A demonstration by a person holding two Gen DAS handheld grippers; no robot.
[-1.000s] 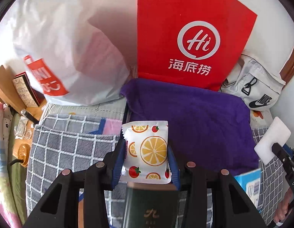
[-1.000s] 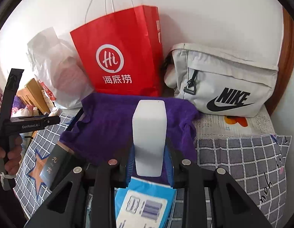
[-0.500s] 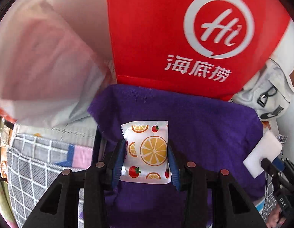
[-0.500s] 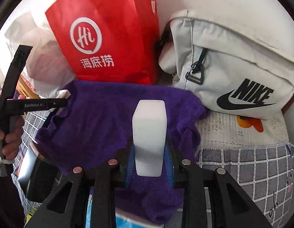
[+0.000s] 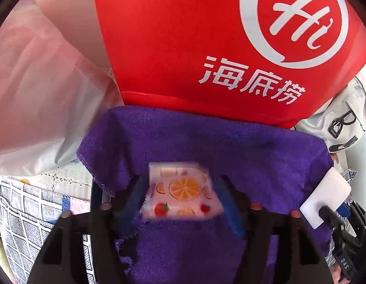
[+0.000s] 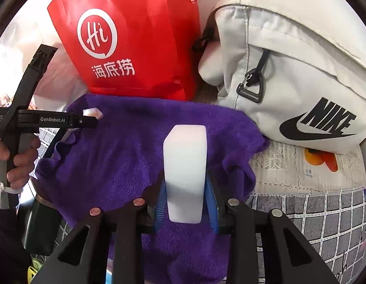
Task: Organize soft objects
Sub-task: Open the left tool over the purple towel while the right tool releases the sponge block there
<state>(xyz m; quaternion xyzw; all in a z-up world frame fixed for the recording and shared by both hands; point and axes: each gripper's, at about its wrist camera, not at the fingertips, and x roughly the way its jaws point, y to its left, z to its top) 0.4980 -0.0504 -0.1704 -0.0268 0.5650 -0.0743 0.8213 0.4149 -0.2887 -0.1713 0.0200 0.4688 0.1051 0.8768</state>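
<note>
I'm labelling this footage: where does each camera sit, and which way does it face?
Left wrist: on the left gripper, looking steeply down at the fruit-print packet lying loose between just-opened jaws over the purple towel; its own black fingers show.
Right wrist: on the right gripper, looking down at the white foam block between its jaws; the other hand shows.
Shared: towel, red paper bag, grey Nike bag.
</note>
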